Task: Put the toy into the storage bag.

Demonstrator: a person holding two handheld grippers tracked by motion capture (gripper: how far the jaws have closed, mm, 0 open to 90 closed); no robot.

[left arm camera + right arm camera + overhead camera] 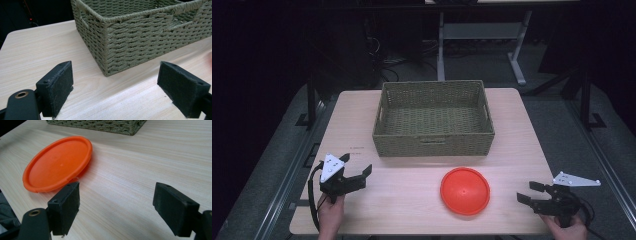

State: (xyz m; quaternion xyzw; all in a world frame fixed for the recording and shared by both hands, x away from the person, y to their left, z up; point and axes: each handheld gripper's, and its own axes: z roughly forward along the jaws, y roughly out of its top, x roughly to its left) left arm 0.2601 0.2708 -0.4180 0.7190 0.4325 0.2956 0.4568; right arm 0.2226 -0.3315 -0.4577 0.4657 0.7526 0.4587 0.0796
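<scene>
The right gripper [529, 192] is held low over the near right corner of the table [522, 150], its jaws spread wide with nothing between them; bare wood is seen between the pads in the right gripper view. Its jaws are pointed toward the orange plate [465, 190], which lies flat on the table just to their left, near but not touched. In the right gripper view the plate [58, 162] is seen beyond the left pad, rim up.

The left gripper [357, 172] is held by a hand [331, 214] at the near left edge of the table, jaws likewise wide apart and empty. Its jaws are aimed toward the near left corner of the woven basket [433, 119], which is set at the middle of the table's far half, well apart from the plate. In the left gripper view the basket [140, 35] corner is seen between and beyond the pads
</scene>
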